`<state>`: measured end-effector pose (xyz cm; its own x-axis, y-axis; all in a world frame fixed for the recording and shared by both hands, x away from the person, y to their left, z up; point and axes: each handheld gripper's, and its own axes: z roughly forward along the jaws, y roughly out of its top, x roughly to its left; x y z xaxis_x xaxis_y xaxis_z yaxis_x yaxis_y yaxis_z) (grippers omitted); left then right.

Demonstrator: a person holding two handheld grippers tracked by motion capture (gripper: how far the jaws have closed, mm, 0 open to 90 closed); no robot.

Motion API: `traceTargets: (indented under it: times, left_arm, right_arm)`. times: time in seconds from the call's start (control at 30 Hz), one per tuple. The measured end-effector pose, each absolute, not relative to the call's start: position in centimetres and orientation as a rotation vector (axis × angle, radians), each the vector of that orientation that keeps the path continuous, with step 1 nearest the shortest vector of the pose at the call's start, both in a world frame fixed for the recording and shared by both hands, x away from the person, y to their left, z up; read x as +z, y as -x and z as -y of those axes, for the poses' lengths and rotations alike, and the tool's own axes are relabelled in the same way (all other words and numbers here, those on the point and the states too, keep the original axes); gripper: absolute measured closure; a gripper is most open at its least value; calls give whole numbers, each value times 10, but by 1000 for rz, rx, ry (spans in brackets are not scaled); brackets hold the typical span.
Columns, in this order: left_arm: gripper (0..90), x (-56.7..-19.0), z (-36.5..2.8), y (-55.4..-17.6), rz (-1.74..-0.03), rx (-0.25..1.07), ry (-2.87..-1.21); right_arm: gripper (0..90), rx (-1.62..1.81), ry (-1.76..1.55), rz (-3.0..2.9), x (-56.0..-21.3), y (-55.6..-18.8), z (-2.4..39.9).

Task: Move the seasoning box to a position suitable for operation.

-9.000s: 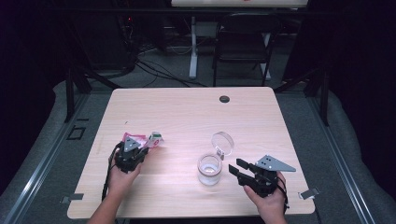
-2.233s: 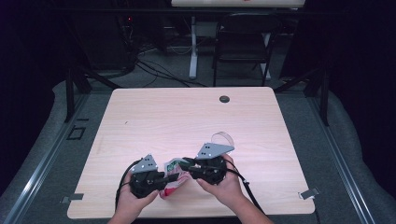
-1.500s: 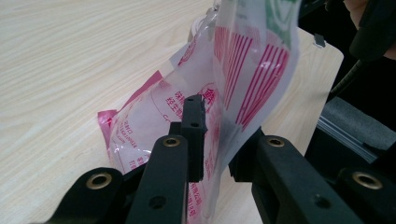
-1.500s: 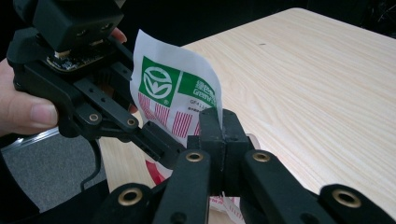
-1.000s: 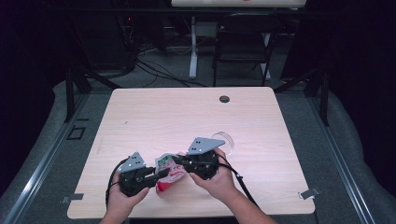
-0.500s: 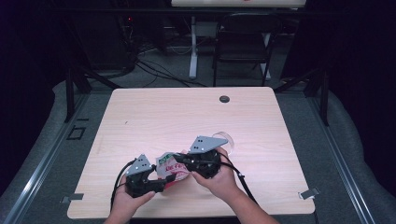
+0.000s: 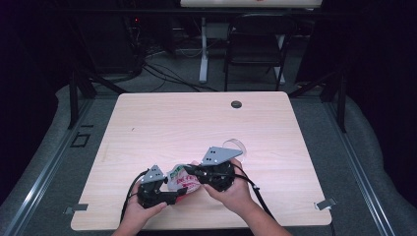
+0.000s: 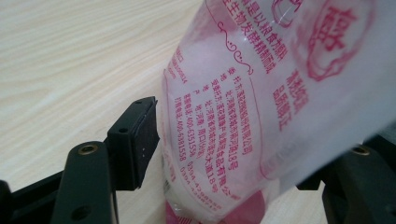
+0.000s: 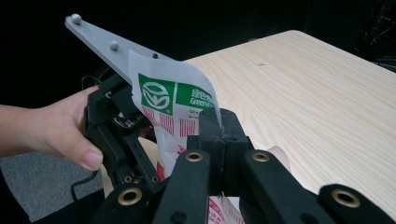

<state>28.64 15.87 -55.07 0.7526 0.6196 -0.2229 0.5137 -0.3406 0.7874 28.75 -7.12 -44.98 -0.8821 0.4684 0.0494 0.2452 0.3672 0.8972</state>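
Observation:
A clear plastic bag [image 7: 182, 180] with red print and a green label hangs over the table's near edge area. My right gripper [image 7: 193, 171] is shut on its upper part; in the right gripper view the jaws [image 9: 219, 128] pinch the film just below the green label [image 9: 173, 99]. My left gripper [image 7: 180, 193] comes in from the left at the bag's lower end. Its jaws have just been opening. In the left gripper view the bag [image 8: 261, 102] hangs between the spread jaws [image 8: 247, 154], and the left pad [image 8: 140, 137] stands at its edge without pressing it.
A clear plastic container [image 7: 236, 147] stands just behind the right gripper. The wooden table [image 7: 196, 123] has a black grommet [image 7: 236, 104] at its far side. A chair [image 7: 255, 44] and cables lie beyond the table.
The left gripper has let go of the bag, its jaws spreading, and has sunk a little toward the table's near edge. The right gripper has stayed put, still holding the bag.

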Motion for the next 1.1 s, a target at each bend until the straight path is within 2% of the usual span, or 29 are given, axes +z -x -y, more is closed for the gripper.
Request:
traceTargets:
  times: [0.17, 0.43, 1.1]
  left_arm:
    - [334, -558, -155, -289, -889, 96, -2001]
    - [290, -567, -147, -291, -901, 103, -2025]
    - [262, -583, -139, -290, -901, 128, -2064]
  right_arm:
    - [900, 1519, -635, -2419, -451, -285, 72]
    - [900, 1530, -643, -2420, -454, -283, 74]
    - [900, 1524, -645, -2425, -458, -280, 78]
